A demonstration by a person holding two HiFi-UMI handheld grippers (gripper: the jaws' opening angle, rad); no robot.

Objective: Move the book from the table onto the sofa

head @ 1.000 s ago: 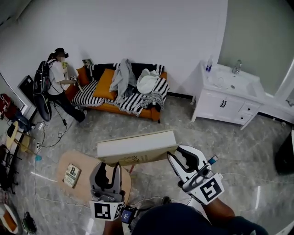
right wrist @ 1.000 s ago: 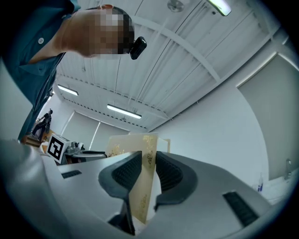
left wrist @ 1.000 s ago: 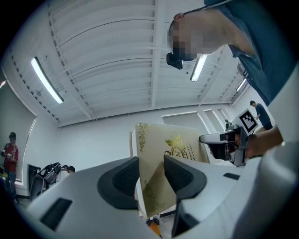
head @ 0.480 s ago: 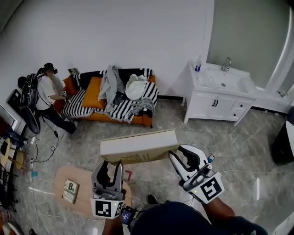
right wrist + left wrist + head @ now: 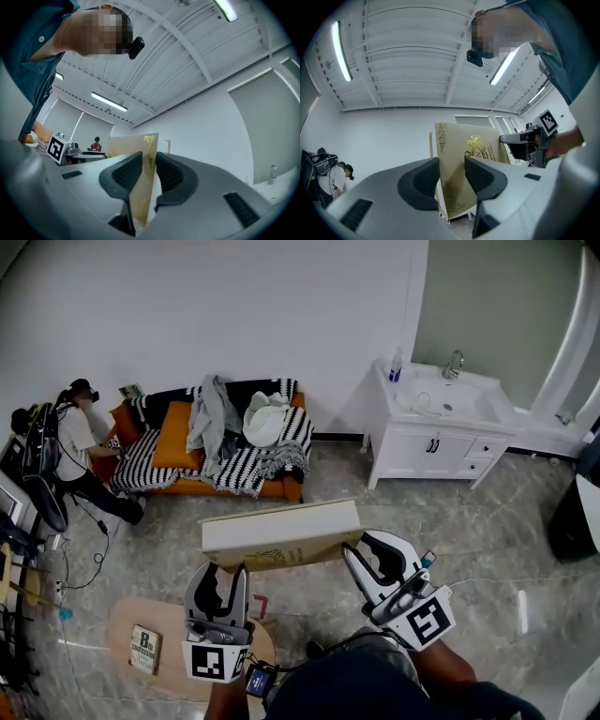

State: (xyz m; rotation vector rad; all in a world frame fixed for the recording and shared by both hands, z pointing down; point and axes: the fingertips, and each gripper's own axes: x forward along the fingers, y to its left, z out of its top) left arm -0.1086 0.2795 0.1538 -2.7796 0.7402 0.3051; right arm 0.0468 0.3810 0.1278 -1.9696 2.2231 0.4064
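A large cream book (image 5: 281, 533) with gold print hangs in the air, held level between my two grippers. In the head view my left gripper (image 5: 228, 570) is shut on its near left edge and my right gripper (image 5: 361, 545) on its right end. The left gripper view shows the book (image 5: 473, 154) standing between that gripper's (image 5: 452, 173) dark pads. The right gripper view shows the cover (image 5: 133, 147) pinched in that gripper's (image 5: 149, 171) jaws. The orange sofa (image 5: 183, 486) stands ahead against the wall, covered with a striped blanket (image 5: 246, 465) and clothes.
A round wooden table (image 5: 178, 645) with a small book (image 5: 143, 649) lies below my left gripper. A person (image 5: 75, 451) sits at the sofa's left end, with cables on the floor nearby. A white vanity with a sink (image 5: 431, 423) stands to the right.
Both grippers have carried the book forward, away from the table, which has slid down and back in the head view. The sofa and vanity have shifted left. Both grips are unchanged.
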